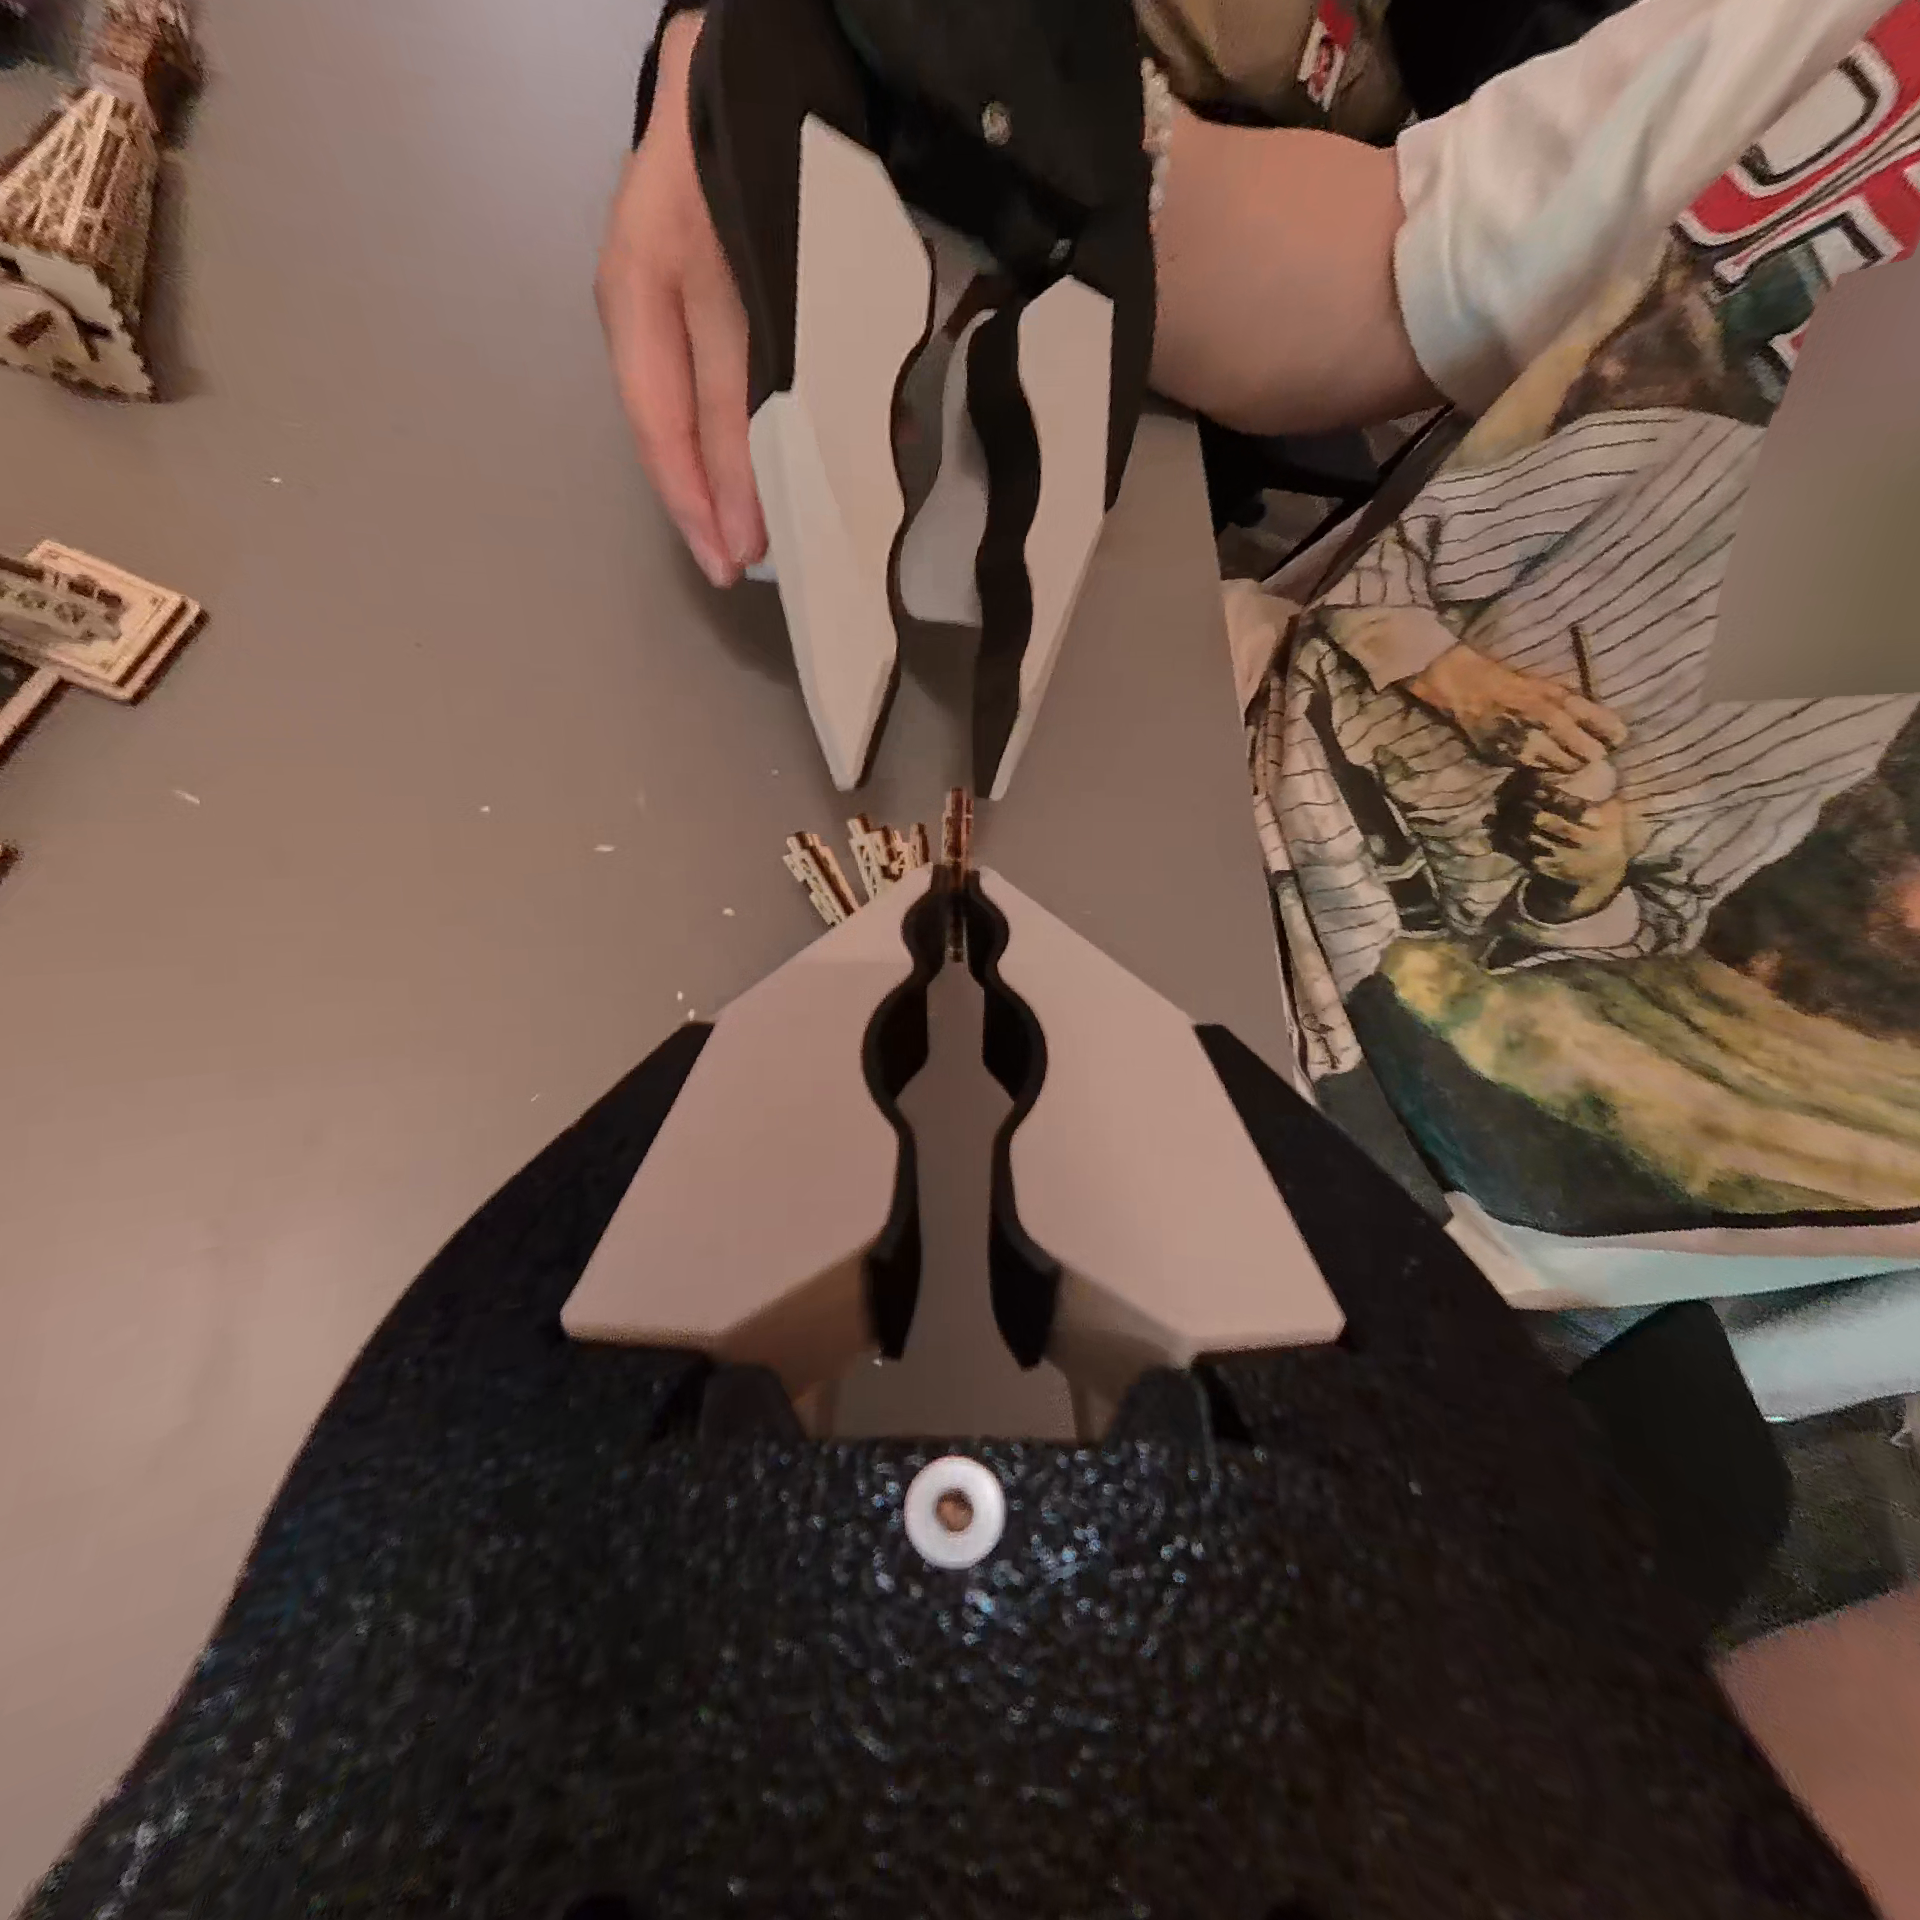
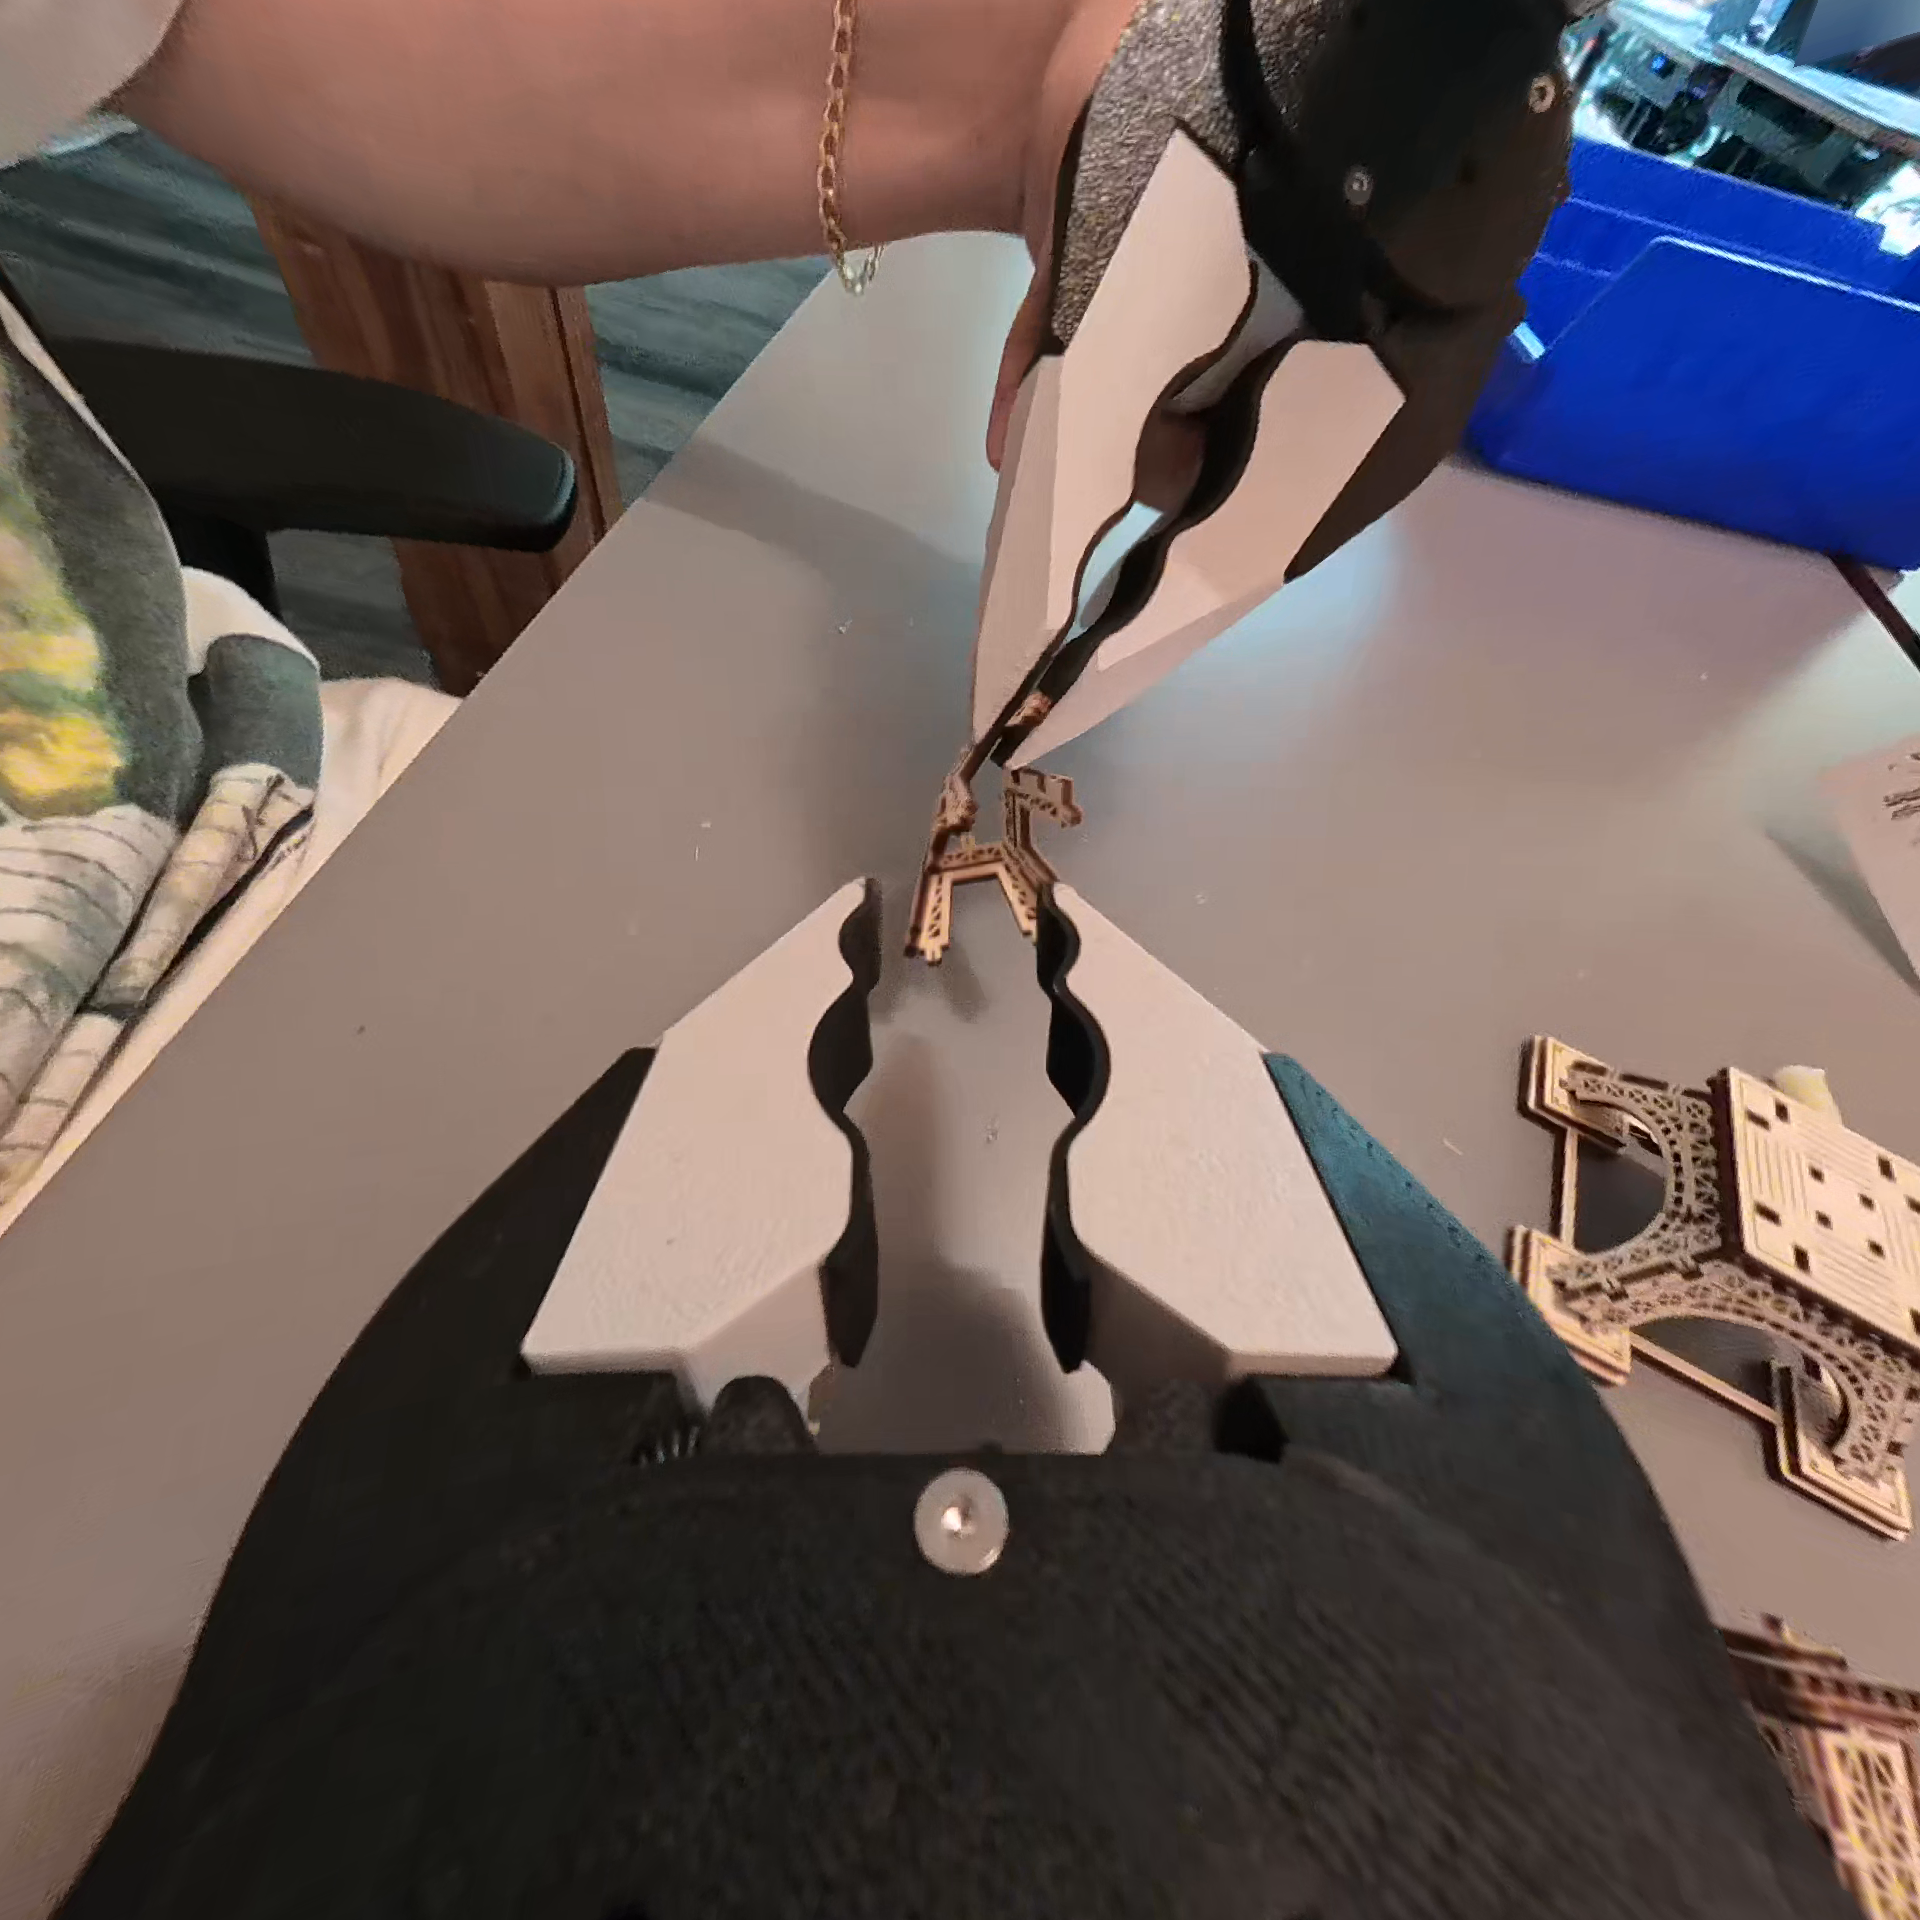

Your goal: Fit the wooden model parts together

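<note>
My left gripper (image 1: 954, 883) is shut on a thin wooden strip (image 1: 956, 831) that sticks out past its tips. In the right wrist view it comes down from above (image 2: 1003, 743), and the strip meets a small wooden lattice arch part (image 2: 971, 868) standing on the grey table (image 2: 1351, 727). My right gripper (image 2: 956, 899) is open with the arch's legs between its tips; its right finger looks close to or touching one leg. In the left wrist view the right gripper (image 1: 925, 784) points down just beyond my left tips, with small wooden parts (image 1: 831, 873) beside them.
A wooden tower base section (image 2: 1745, 1236) and another wooden piece (image 2: 1829, 1745) lie at the right. A blue bin (image 2: 1714, 364) stands at the back right. A tower model (image 1: 83, 239) and a wooden sheet (image 1: 94, 623) lie on the left. The person's printed shirt (image 1: 1558, 831) is at the table edge. Both grippers' tips are close together, under 4 cm apart. The tower model (image 1: 83, 239) is about equally far from each gripper, around 20 cm. It is also in sight in the right wrist view (image 2: 1814, 1747).
</note>
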A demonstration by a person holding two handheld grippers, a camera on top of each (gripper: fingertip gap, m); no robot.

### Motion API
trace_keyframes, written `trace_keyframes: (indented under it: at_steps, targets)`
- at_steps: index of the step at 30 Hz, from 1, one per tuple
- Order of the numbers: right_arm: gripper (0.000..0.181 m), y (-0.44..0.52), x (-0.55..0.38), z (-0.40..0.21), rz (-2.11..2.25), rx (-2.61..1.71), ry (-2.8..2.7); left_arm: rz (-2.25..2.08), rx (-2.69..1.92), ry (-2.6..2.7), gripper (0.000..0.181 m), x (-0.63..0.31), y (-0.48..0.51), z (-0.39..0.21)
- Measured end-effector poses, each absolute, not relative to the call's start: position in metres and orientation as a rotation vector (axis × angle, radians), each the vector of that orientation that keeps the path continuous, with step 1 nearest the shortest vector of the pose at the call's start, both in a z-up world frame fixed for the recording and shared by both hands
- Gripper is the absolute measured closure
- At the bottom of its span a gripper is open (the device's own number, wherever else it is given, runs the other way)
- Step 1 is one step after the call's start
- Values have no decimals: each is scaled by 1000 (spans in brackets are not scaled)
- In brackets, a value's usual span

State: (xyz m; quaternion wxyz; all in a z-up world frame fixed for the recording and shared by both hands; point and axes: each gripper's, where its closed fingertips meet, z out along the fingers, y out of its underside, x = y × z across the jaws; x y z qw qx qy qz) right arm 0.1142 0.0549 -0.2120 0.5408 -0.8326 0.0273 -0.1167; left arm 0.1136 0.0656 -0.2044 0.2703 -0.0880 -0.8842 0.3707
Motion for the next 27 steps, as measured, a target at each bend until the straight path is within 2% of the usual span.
trace_keyframes:
  at_steps: [4, 6, 10, 11, 15, 27]
  targets:
    - [176, 62, 122, -211, -355, -1977, 71, 1111, -352, -2485, 181, 119, 57, -202]
    - [179, 60, 128, -214, -437, -2005, 61, 1164, -402, -2543, 179, 121, 55, -200]
    - [179, 50, 150, -215, -772, -2041, -29, 1285, -342, -2743, 150, 141, 55, -198]
    - [179, 47, 154, -214, -868, -2049, -61, 1325, -335, -2787, 148, 145, 57, -197]
    - [180, 50, 158, -200, -1108, -1983, -189, 1473, -370, -2897, 164, 149, 65, -195]
    - [180, 58, 162, -214, -1548, -2069, -604, 1492, -527, -3204, 162, 151, 81, -220]
